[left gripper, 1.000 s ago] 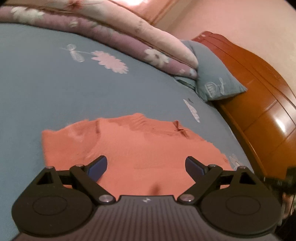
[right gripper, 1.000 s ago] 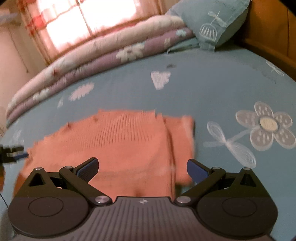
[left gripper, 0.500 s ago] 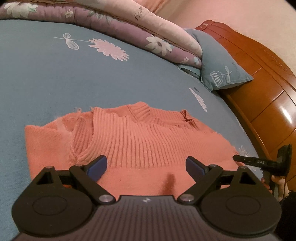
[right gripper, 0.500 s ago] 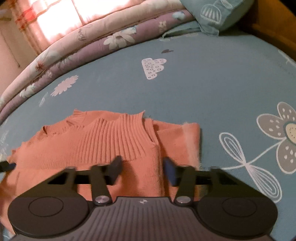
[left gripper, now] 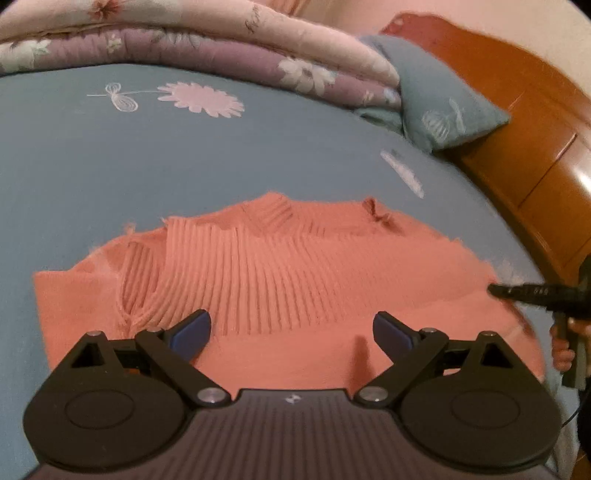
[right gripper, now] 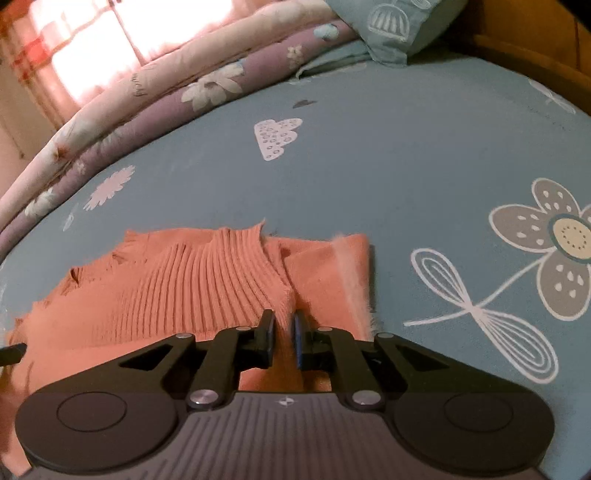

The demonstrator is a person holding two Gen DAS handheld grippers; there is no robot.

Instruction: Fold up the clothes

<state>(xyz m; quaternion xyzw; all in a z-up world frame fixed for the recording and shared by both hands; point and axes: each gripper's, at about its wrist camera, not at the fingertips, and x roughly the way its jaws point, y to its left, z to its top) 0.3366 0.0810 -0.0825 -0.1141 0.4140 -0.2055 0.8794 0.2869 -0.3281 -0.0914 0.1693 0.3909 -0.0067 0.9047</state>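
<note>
Both right gripper [right gripper: 283, 338] jaws seemingly pinch the sweater [right gripper: 192, 291] fold.

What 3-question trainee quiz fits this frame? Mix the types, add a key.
1. True or false: the left gripper has its jaws spread wide above the sweater.
2. The right gripper is: A) wide open B) closed on a fold of the sweater C) resting on the pillow.
3. Fill in: the sweater lies on a blue ____ printed with flowers.

Key: 1 true; 2 B; 3 bedsheet.
</note>
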